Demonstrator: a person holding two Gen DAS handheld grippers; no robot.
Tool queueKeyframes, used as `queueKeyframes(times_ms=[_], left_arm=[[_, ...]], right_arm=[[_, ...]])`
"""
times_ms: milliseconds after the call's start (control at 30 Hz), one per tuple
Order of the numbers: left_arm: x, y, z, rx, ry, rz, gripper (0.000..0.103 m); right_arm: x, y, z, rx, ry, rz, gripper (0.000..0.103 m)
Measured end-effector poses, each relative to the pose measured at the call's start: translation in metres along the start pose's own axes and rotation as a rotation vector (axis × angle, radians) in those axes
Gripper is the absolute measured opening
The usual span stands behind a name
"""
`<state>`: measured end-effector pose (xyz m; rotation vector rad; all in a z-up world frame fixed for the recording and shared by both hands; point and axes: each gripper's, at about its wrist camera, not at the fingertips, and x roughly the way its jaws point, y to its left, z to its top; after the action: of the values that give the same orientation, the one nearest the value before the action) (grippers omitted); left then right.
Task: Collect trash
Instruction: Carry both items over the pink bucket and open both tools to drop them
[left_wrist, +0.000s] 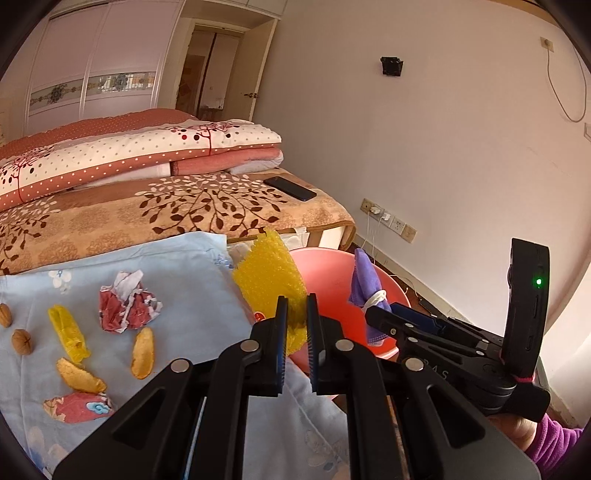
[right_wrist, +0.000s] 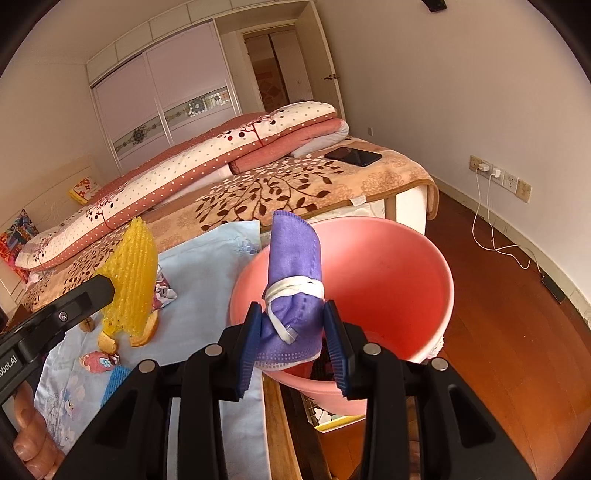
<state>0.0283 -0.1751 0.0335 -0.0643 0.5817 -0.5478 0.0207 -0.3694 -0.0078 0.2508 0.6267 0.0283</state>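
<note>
Left gripper: blue pads nearly together, pinching the lower edge of a yellow foam net. The net stands up above the jaws, over the right edge of the blue cloth and beside the pink bin.

Right gripper: jaws partly apart, clamped on a rolled purple mask. White ear loops wrap the roll at its middle. The mask is upright, held over the near left rim of the bin. The inside of the bin looks bare where visible; its bottom is hidden behind the gripper.

In the right wrist view the left gripper and its net show at the left, over the cloth.

Still on the cloth:
- 1 crumpled red and white wrapper
- 1 yellow wrapper
- 2 orange peel pieces
- 2 walnuts
- 1 pink wrapper at the near edge
- 1 blue net piece, seen only in the right view

Behind the cloth: a bed with folded quilts and a black phone near its corner. A purple sleeve shows at the lower right of the left view.
</note>
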Motion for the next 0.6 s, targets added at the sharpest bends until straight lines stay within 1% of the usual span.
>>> queueKeyframes(times_ms=[267,400,600], left_arm=[[0.029,-0.034,0.000,0.055,0.031,-0.059,0.009],[0.043,-0.041,0.000,0.053,0.047,-0.081,0.009],[0.062,-0.047,-0.002,0.053,0.071,-0.089,0.009]], right_arm=[[0.001,-0.025,0.000,0.052,-0.005,-0.016,0.034],[0.003,-0.035,0.000,0.073,-0.006,-0.022,0.034],[0.003,-0.042,-0.001,0.091,-0.008,-0.024,0.034]])
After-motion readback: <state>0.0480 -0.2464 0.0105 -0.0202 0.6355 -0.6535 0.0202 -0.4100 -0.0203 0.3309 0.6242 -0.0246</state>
